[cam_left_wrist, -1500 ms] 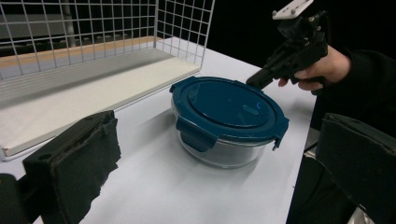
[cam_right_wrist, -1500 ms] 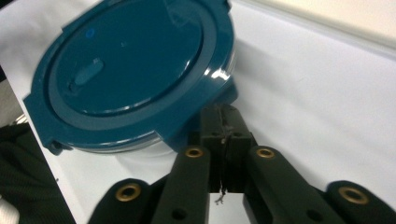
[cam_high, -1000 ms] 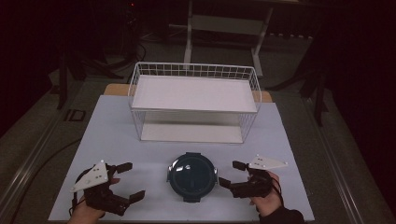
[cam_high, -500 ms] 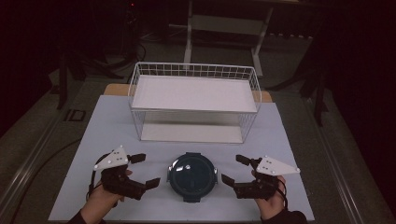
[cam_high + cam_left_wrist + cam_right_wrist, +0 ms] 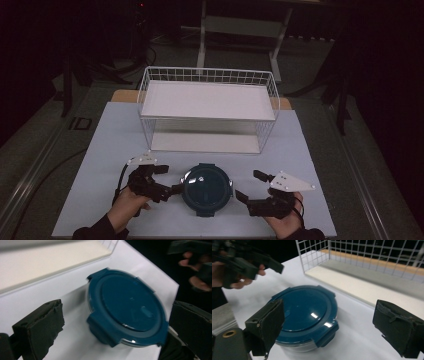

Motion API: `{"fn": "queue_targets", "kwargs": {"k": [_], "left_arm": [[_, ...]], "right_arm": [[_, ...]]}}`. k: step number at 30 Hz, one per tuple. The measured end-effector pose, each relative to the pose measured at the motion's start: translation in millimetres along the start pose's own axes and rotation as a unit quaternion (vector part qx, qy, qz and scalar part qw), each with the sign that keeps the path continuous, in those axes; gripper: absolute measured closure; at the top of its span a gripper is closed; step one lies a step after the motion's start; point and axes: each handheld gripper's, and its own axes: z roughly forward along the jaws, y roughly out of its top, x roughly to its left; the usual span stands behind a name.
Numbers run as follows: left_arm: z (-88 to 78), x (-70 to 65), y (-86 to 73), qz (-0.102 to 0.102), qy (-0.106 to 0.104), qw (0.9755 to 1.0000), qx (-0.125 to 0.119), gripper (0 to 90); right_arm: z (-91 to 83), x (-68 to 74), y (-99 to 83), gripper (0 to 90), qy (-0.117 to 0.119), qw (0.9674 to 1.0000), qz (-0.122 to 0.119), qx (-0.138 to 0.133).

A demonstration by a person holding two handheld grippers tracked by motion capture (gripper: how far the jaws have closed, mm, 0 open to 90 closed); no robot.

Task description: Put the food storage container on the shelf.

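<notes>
A round container with a dark blue clip-on lid (image 5: 206, 188) stands on the white table (image 5: 100, 150) near its front edge. My left gripper (image 5: 168, 179) is open just left of it, one jaw tip close to the rim. In the left gripper view the container (image 5: 127, 302) lies between the spread jaws of this gripper (image 5: 116, 327). My right gripper (image 5: 251, 185) is open to the container's right, a small gap away. In the right gripper view the container (image 5: 304, 312) sits toward the left jaw of that gripper (image 5: 332, 325), and the left gripper (image 5: 249, 262) shows beyond it.
A white wire basket rack (image 5: 207, 100) with a flat white shelf stands behind the container, across the table's middle; its mesh wall (image 5: 362, 255) is close ahead in the right gripper view. Dark floor and stands surround the table.
My left gripper has moved right and forward, up to the container's left side. The right gripper has shifted only a little and stays beside the container.
</notes>
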Motion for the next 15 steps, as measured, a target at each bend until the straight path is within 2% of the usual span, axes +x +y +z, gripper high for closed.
{"fn": "queue_targets", "kwargs": {"k": [1, 2, 3, 4, 5, 7, 8, 9, 10, 11, 12, 13, 15], "left_arm": [[2.0, 2.2, 0.1, -0.011, -0.001, 0.9999, 0.005, 0.0], [2.0, 2.2, 0.1, -0.011, -0.001, 0.9999, 0.005, 0.0], [7.3, 7.6, -0.8, -0.038, -0.003, 0.9992, 0.010, 0.0], [7.3, 7.6, -0.8, -0.038, -0.003, 0.9992, 0.010, 0.0], [13.7, 13.5, -1.8, -0.089, -0.001, 0.9953, 0.038, 0.0], [18.5, 18.4, -2.7, -0.134, -0.013, 0.9891, 0.060, 0.0], [20.7, 22.7, -4.6, -0.168, -0.034, 0.9830, 0.066, 0.0], [22.0, 25.4, -5.3, -0.183, -0.042, 0.9796, 0.073, 0.2], [23.9, 28.2, -6.3, -0.200, -0.052, 0.9749, 0.084, 0.2], [25.1, 29.7, -6.9, -0.209, -0.056, 0.9720, 0.092, 0.2], [27.4, 32.0, -7.9, -0.227, -0.070, 0.9657, 0.106, 0.4], [28.2, 32.7, -8.2, -0.233, -0.070, 0.9634, 0.112, 2.4], [28.2, 32.7, -8.2, -0.233, -0.070, 0.9634, 0.112, 4.0]], "right_arm": [[1.3, 0.3, -0.9, 10.3, -0.003, 1.0000, 0.000, 0.000], [2.0, 0.5, -1.3, 10.4, -0.001, 1.0000, 0.002, 0.001], [3.7, 0.9, -1.8, 10.6, 0.004, 1.0000, 0.005, 0.007], [3.7, 0.9, -1.8, 10.6, 0.004, 1.0000, 0.005, 0.007], [5.9, 1.8, -2.7, 10.7, 0.007, 0.9999, 0.006, 0.012], [7.7, 2.1, -3.6, 10.7, 0.008, 0.9998, 0.011, 0.015], [8.2, 1.9, -3.8, 10.7, 0.012, 0.9997, 0.013, 0.017], [9.1, 1.6, -4.2, 10.7, 0.014, 0.9996, 0.015, 0.019], [9.1, 1.6, -4.4, 10.9, 0.013, 0.9996, 0.017, 0.019], [9.0, 1.4, -4.5, 13.0, 0.016, 0.9995, 0.019, 0.021], [8.9, 1.2, -4.6, 13.1, 0.016, 0.9994, 0.020, 0.022], [8.7, 1.0, -4.6, 13.1, 0.014, 0.9994, 0.022, 0.022], [8.8, 0.7, -4.6, 13.1, 0.015, 0.9994, 0.022, 0.023]]}}
